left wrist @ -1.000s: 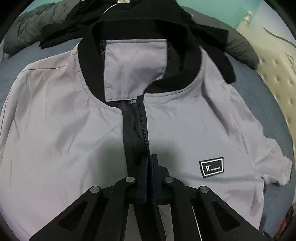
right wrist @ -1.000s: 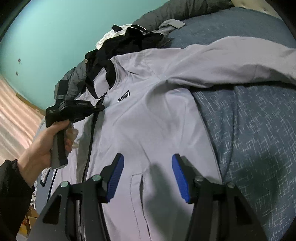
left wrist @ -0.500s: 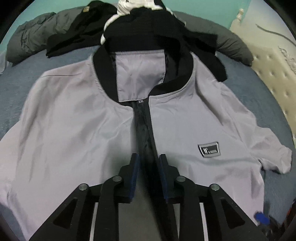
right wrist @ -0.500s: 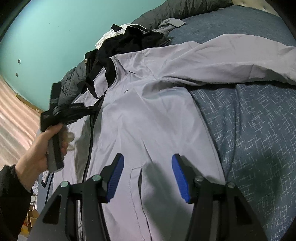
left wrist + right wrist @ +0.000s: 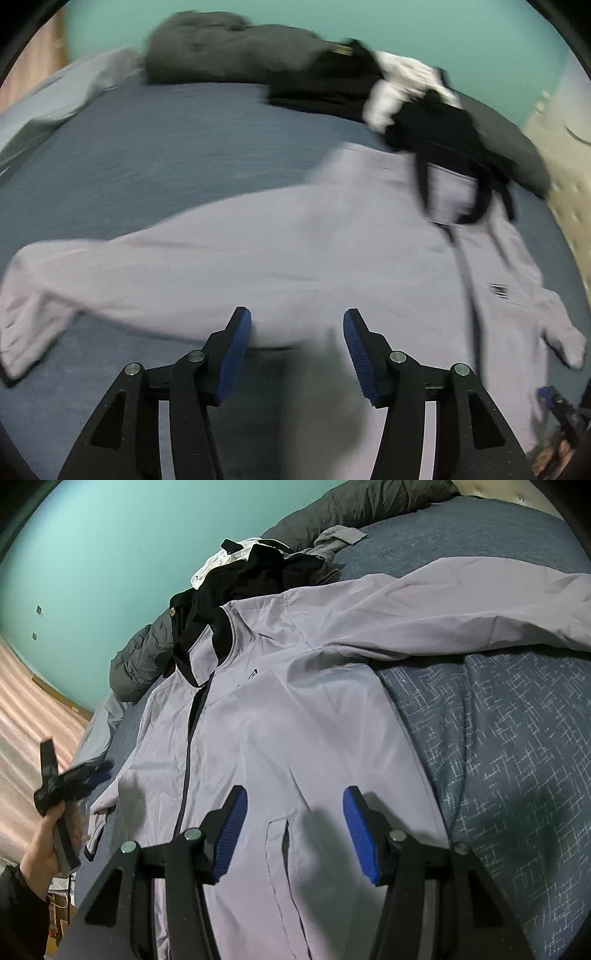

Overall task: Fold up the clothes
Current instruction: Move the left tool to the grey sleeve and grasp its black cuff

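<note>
Left gripper [image 5: 297, 345] jaws just opening, empty, above grey jacket [image 5: 280, 258].

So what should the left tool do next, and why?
Probably lower the left tool onto the long sleeve and pinch it near the cuff, to fold it over the jacket. Its jaws have just been opening with nothing between them, and that sleeve lies stretched out flat across the blue bedspread.

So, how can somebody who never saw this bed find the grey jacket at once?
Start at the blue bedspread. The grey jacket lies spread flat on it, front up, below the heap of dark clothes. Unlike those, it is pale grey with a black collar and a dark zipper.
</note>
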`<control>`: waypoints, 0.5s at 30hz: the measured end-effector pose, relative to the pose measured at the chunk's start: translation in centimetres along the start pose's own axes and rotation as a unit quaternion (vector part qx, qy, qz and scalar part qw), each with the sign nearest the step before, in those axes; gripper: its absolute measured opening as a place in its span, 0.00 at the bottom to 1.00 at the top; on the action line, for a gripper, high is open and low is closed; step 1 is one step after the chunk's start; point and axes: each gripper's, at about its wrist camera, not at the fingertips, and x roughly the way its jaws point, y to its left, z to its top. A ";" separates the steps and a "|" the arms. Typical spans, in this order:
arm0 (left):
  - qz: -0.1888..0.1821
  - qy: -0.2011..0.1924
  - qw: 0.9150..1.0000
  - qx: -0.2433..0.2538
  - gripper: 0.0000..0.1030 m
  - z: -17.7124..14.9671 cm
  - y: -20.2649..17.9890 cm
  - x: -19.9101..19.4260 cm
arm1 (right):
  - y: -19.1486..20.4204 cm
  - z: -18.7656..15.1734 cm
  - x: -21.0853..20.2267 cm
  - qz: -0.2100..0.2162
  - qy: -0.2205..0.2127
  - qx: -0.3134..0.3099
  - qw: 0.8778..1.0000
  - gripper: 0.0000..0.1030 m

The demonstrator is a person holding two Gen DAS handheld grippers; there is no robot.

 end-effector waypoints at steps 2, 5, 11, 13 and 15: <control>0.021 -0.001 1.000 -0.023 0.55 -0.4 3.8 -0.5 | 0.2 -0.1 0.1 0.001 0.000 -0.004 1.000 0.53; 0.046 -0.002 0.998 -0.052 0.55 -0.9 8.5 -0.9 | 0.6 -0.3 0.3 -0.002 0.003 -0.012 1.000 0.53; 0.081 -0.005 0.989 -0.121 0.55 -2.2 16.4 -1.9 | 1.4 -0.6 0.6 -0.009 0.003 -0.026 1.000 0.53; 0.096 -0.007 0.986 -0.138 0.55 -2.6 19.0 -2.4 | 1.6 -0.7 0.8 -0.010 0.003 -0.029 1.000 0.53; 0.101 -0.012 0.983 -0.155 0.55 -3.2 21.3 -3.1 | 1.8 -0.7 0.8 -0.011 0.005 -0.031 0.999 0.53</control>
